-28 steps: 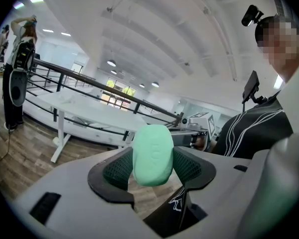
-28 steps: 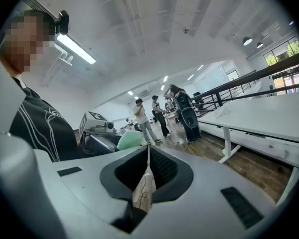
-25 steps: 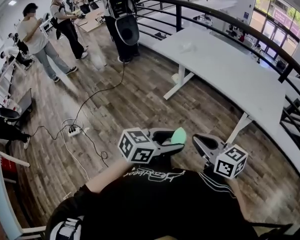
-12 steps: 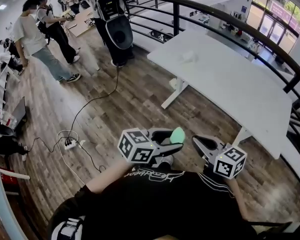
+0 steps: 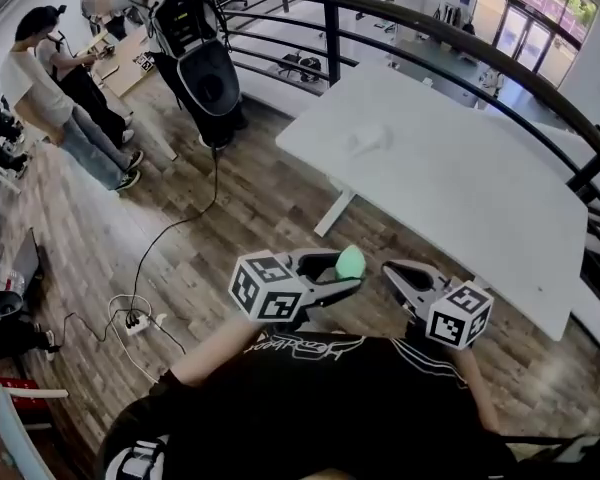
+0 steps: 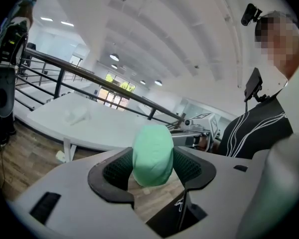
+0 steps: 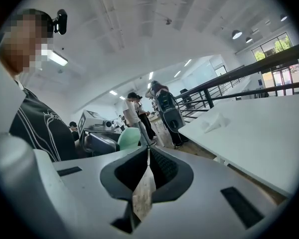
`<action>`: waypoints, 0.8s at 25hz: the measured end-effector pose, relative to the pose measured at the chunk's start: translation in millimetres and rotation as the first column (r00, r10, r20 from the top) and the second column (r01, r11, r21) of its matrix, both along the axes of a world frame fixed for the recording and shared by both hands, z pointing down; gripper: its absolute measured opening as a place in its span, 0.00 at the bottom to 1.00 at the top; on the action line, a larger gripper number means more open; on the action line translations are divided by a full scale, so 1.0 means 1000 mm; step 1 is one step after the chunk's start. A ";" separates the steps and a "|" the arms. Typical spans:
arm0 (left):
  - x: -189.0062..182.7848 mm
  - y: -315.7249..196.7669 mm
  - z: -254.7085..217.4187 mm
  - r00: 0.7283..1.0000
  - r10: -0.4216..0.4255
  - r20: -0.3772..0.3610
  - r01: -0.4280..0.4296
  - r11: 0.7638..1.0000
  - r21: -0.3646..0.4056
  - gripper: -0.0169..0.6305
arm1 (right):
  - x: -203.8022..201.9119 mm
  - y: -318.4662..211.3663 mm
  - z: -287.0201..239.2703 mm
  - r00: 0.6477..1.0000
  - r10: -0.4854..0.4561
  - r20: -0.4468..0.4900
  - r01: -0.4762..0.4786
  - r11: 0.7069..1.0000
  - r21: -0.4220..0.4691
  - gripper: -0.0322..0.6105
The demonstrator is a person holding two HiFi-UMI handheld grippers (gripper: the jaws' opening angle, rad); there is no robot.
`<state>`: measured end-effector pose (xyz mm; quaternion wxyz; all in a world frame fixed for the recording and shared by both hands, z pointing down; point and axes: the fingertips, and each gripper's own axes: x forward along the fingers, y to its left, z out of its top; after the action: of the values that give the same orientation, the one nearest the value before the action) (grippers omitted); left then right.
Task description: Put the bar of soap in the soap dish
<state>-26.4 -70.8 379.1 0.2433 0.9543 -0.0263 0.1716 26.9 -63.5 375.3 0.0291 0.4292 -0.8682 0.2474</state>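
Bar of soap (image 5: 351,261) gripped by the left gripper (image 5: 348,274), in the air near the bench (image 5: 460,183).
Head view: the pale green bar sits between the left jaws, above the floor; the right gripper (image 5: 394,274) is alongside. Left gripper view: the jaws are spread wide, pads clamping the bar's flanks at mid-length. It looks rigid, light and probably slick, so a centred squeeze suits. Right gripper view: jaws clenched together on nothing.

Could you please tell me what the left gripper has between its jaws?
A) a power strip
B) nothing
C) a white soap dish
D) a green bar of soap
D: the green bar of soap sits clamped between the jaws of the left gripper.
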 end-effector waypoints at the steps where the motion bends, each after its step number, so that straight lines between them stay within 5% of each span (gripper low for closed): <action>1: 0.001 -0.009 0.000 1.000 0.004 -0.003 -0.004 1.000 0.000 0.43 | 0.001 -0.009 0.001 1.000 0.004 -0.002 -0.004 1.000 -0.002 0.08; 20: 0.002 -0.059 0.013 0.998 0.058 -0.031 -0.058 0.998 -0.013 0.43 | 0.001 -0.052 0.017 0.997 0.060 -0.038 -0.062 0.997 -0.037 0.08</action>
<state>-24.8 -129.8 392.0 0.2450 0.9555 0.0062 0.1640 28.2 -115.3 392.3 0.0457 0.4594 -0.8491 0.2567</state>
